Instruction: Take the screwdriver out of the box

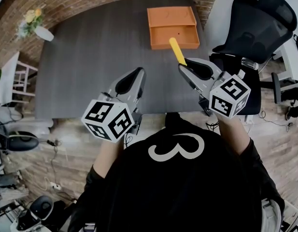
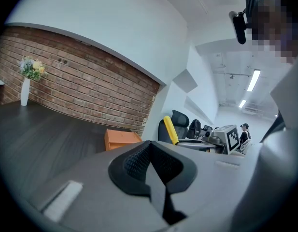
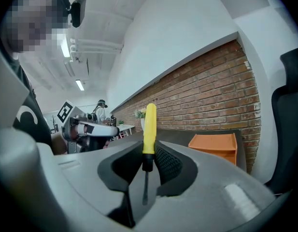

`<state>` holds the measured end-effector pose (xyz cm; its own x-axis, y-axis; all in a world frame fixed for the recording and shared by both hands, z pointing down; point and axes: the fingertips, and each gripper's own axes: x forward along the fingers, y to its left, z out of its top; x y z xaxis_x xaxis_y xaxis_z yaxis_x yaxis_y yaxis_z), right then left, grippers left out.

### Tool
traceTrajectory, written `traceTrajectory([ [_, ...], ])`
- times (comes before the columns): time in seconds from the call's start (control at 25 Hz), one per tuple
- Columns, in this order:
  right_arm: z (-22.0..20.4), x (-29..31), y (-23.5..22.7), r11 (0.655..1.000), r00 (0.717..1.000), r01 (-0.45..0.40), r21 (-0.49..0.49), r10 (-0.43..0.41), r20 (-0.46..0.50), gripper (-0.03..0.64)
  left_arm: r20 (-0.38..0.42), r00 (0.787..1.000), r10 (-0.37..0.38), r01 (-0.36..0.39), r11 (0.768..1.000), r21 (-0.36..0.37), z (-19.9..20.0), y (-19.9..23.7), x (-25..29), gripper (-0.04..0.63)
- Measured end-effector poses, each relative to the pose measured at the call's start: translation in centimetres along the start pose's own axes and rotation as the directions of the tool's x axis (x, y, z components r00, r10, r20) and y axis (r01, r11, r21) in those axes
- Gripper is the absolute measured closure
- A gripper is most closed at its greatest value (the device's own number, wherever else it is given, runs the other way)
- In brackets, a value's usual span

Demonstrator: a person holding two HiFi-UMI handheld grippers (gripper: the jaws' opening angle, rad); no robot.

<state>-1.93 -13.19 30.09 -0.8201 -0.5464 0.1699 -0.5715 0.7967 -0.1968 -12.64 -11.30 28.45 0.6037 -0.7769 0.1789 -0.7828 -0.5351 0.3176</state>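
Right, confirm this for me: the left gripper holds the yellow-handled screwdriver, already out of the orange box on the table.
Wrong gripper. The right gripper holds the yellow-handled screwdriver, already out of the orange box on the table. The right gripper view shows its jaws clamped on it. The left gripper is shut and empty.

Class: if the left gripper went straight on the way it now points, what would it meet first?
Most likely the orange box, which lies ahead of the left gripper across the table. Depth is unclear, so it could touch the table first.
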Motion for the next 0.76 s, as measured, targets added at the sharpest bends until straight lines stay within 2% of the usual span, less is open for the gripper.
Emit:
traceTrajectory([
  [0.76, -1.0, 1.6, -1.4, 1.0, 1.0, -0.011, 0.019, 0.012, -0.028, 0.541, -0.036, 0.999, 0.001, -0.001, 1.0, -0.015, -0.9, 0.8, 1.6, 0.58],
])
